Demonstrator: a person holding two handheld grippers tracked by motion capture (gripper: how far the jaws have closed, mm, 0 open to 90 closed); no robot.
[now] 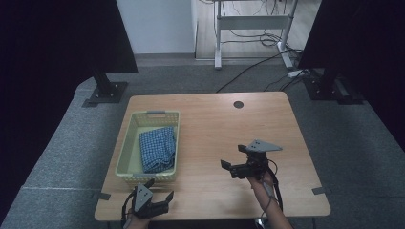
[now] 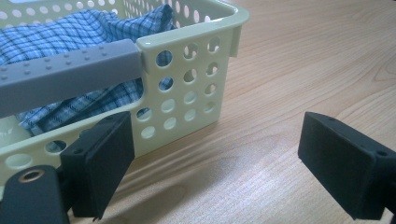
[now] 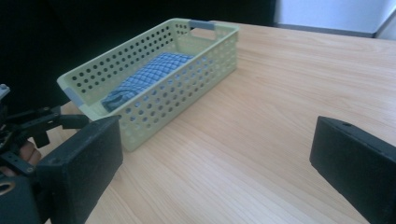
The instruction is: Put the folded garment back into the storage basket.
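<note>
Both tongs are spread and hold nothing. The left tongs (image 1: 160, 193) sit just in front of the basket (image 1: 125, 151), which holds the blue cloth (image 1: 156, 149); the right tongs (image 1: 228, 168) hover over the counter (image 1: 215, 129), well apart from it.

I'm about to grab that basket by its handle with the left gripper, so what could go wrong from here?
The left gripper is open beside the basket corner, not around the grey handle; closing now would likely miss it or pinch the wall. The blue checked cloth bulges up behind the handle and could get caught. The basket sits near the table edge, so a nudge might push it askew.
</note>
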